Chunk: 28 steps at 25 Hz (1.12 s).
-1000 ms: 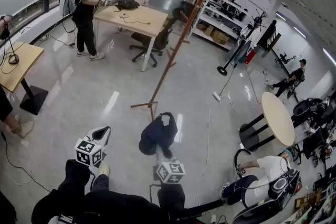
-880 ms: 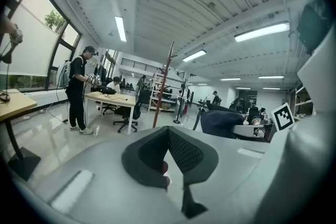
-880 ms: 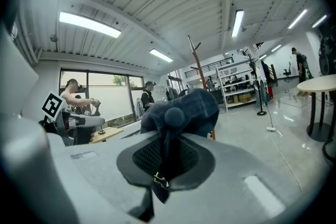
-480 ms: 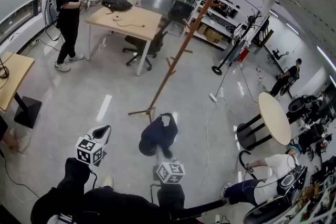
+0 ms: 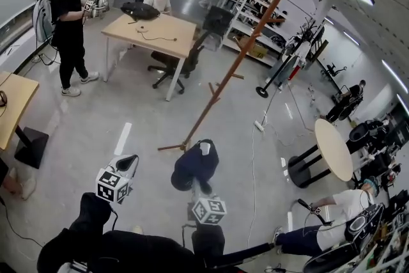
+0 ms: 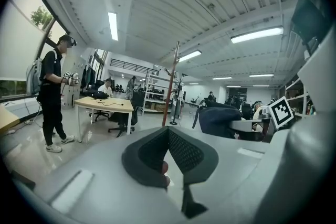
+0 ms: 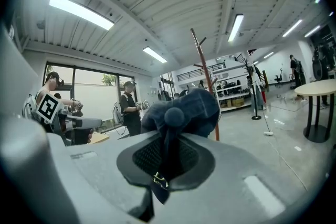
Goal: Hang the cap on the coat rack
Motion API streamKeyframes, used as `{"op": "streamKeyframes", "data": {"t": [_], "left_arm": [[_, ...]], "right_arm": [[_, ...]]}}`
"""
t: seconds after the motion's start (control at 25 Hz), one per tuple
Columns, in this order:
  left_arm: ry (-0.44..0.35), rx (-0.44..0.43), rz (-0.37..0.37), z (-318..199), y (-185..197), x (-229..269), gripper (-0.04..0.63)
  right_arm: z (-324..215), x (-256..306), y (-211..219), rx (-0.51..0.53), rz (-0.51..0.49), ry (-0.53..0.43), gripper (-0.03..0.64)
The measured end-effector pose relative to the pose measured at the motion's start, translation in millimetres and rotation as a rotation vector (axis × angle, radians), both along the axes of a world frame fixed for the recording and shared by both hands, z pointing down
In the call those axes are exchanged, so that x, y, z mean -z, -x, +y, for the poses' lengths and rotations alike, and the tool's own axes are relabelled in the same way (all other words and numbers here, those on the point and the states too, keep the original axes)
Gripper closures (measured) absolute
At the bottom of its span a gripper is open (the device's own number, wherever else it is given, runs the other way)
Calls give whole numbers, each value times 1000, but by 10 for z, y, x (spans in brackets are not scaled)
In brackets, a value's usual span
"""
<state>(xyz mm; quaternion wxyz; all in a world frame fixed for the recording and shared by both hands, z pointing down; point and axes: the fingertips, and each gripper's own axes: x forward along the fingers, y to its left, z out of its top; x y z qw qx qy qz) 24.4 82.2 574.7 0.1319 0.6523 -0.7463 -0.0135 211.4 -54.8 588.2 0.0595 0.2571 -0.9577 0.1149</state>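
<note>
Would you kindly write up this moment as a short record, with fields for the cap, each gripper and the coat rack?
Cap: dark blue cap, held by its strap, not yet hung
Right gripper: right gripper, jaws shut on the cap's strap
Left gripper: left gripper, jaws together, nothing between them
Coat rack: wooden coat rack, ahead of the cap and not touching it

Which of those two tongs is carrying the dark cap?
The right tongs, near the head view's middle: their jaws are shut on the dark blue cap. The left tongs are shut too, but with nothing between them.
</note>
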Motion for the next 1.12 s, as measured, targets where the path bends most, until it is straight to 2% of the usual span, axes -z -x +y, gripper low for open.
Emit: {"op": "streamKeyframes", "data": {"t": [0.6, 1.12], "left_arm": [[-3, 22, 16, -238, 631, -201, 594], [6, 22, -11, -932, 1575, -135, 594]], "right_arm": [[-209, -56, 689, 36, 4, -14, 606], [-875, -32, 1694, 53, -35, 3, 606]]}}
